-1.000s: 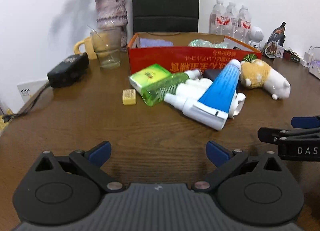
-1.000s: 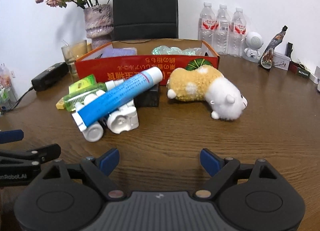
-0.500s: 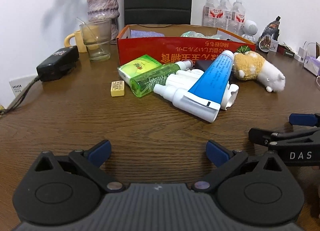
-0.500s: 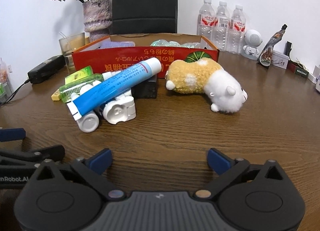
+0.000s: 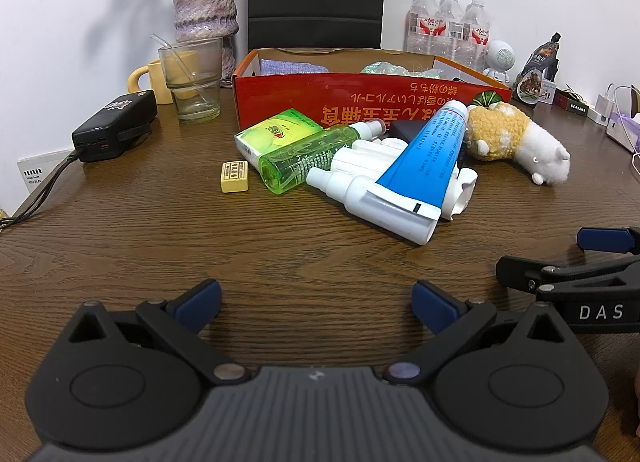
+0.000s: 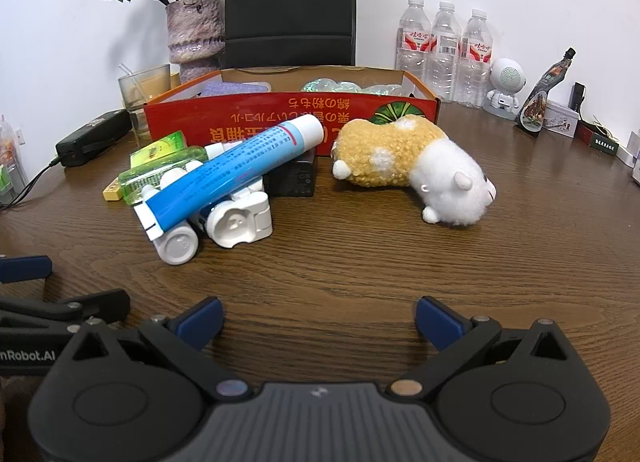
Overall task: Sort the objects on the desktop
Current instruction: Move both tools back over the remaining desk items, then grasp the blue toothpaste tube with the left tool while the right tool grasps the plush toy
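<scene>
Lying in a heap just in front of your red cardboard box (image 5: 372,102) are the things to sort: a blue-and-white toothpaste tube (image 5: 420,160) rests slantwise across a white plastic bottle (image 5: 372,202) and a white plastic holder (image 6: 240,222), its cap end pointing at the box wall. A clear green liquid bottle (image 5: 304,158) lies on its side touching the white pieces, and a green tissue packet (image 5: 276,132) lies against it on the far side. A small yellow eraser block (image 5: 234,176) sits apart, just left of the green bottle. A black rectangular block (image 6: 294,178) is tucked under the tube's cap end. Beside the heap on its right, your yellow-and-white plush hamster (image 6: 412,166) lies on its side near the box's corner.

Both tools hover low over the brown wooden table (image 5: 280,262), near the heap but touching none of it. Your left gripper (image 5: 316,304) has its blue-tipped fingers spread wide with nothing between them; your right gripper (image 6: 318,316) is likewise spread and holds nothing.
</scene>
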Demonstrator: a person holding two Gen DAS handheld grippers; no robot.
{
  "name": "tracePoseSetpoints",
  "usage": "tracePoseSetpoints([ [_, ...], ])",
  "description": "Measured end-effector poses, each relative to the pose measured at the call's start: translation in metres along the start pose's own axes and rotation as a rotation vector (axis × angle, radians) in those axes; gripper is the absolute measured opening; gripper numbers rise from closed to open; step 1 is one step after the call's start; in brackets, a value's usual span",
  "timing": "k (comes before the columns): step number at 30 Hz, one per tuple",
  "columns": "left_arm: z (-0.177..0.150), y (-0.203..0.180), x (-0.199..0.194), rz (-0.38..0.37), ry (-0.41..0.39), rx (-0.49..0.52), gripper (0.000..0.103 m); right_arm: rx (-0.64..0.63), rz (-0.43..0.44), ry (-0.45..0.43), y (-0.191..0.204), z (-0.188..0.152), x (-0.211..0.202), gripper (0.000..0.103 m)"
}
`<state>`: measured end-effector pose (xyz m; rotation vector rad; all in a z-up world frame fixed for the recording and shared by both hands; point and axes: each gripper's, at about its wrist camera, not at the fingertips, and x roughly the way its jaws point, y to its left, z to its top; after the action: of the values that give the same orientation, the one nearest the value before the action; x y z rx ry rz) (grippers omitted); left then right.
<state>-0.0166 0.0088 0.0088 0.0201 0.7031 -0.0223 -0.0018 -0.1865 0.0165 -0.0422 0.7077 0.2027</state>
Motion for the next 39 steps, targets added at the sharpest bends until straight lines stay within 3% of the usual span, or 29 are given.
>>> tracePoseSetpoints([
  [5,0.002,-0.001,-0.004,-0.026,-0.027,0.031,0.103,-0.01,0.016,0.0,-0.002,-0.001,-0.001,0.103],
  [7,0.011,0.0,-0.02,-0.091,-0.146,0.043,0.103,-0.033,0.039,0.024,-0.007,0.001,-0.005,0.103],
  [9,0.031,-0.004,-0.028,-0.127,-0.217,0.053,0.103,-0.032,0.067,0.006,-0.018,0.008,-0.014,0.101],
  [14,0.093,-0.035,0.019,-0.289,-0.115,0.141,0.103,-0.066,-0.058,-0.088,-0.057,0.053,-0.003,0.101],
  [15,0.099,-0.042,0.029,-0.282,-0.094,0.162,0.098,-0.066,-0.067,-0.072,-0.065,0.062,0.007,0.101],
  [18,0.104,-0.061,0.055,-0.206,-0.036,0.221,0.069,-0.05,-0.06,-0.034,-0.077,0.071,0.024,0.095],
  [21,0.095,-0.064,0.061,-0.215,-0.023,0.239,0.063,-0.029,-0.041,-0.014,-0.081,0.071,0.032,0.092],
  [22,0.093,-0.064,0.06,-0.212,-0.034,0.243,0.052,-0.023,-0.034,-0.007,-0.082,0.071,0.035,0.088],
  [24,0.09,-0.062,0.057,-0.221,-0.047,0.238,0.039,-0.009,-0.021,0.006,-0.084,0.071,0.041,0.07],
  [25,0.089,-0.063,0.054,-0.22,-0.043,0.232,0.036,-0.002,-0.014,0.013,-0.085,0.071,0.043,0.054],
  [26,0.087,-0.064,0.051,-0.212,-0.041,0.232,0.036,0.005,-0.008,0.02,-0.087,0.071,0.046,0.047],
  [31,0.067,-0.057,0.023,-0.19,-0.036,0.183,0.036,0.039,0.025,0.053,-0.092,0.071,0.06,0.044],
  [34,0.051,-0.049,0.001,-0.158,-0.047,0.141,0.036,0.064,0.035,0.038,-0.084,0.043,0.028,0.044],
  [39,0.052,-0.024,-0.019,-0.168,-0.041,0.032,0.036,0.142,0.137,0.017,-0.077,0.021,-0.013,0.044],
])
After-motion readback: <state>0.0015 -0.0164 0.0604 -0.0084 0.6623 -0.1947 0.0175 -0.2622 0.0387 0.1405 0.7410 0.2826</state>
